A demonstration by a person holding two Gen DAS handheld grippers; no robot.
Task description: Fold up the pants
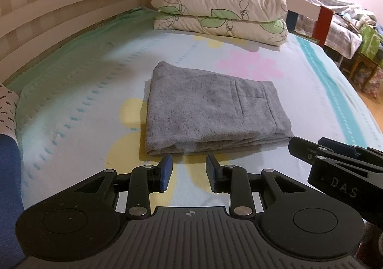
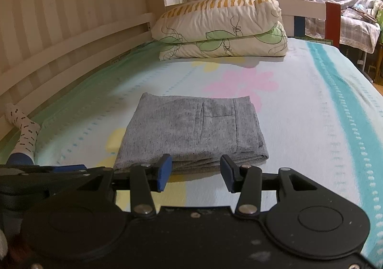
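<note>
The grey pants [image 1: 213,111] lay folded into a flat rectangular stack at the centre of both views, resting on the pale floral bedsheet [image 1: 83,106], with a stitched pocket facing up on the top layer. In the left wrist view the left gripper [image 1: 189,169] sat at the lower middle of the frame, just short of the stack's near edge, its blue pads [image 1: 166,173] apart with only sheet between them. The right gripper [image 2: 195,172] appeared at the lower middle of its own view, jaws parted wider and holding nothing, the near edge of the pants showing in the gap. A folded leaf-print quilt [image 1: 220,10] sat in the upper centre, well beyond the pants. A patterned sock [image 2: 22,132] on a foot showed at the left edge.
</note>
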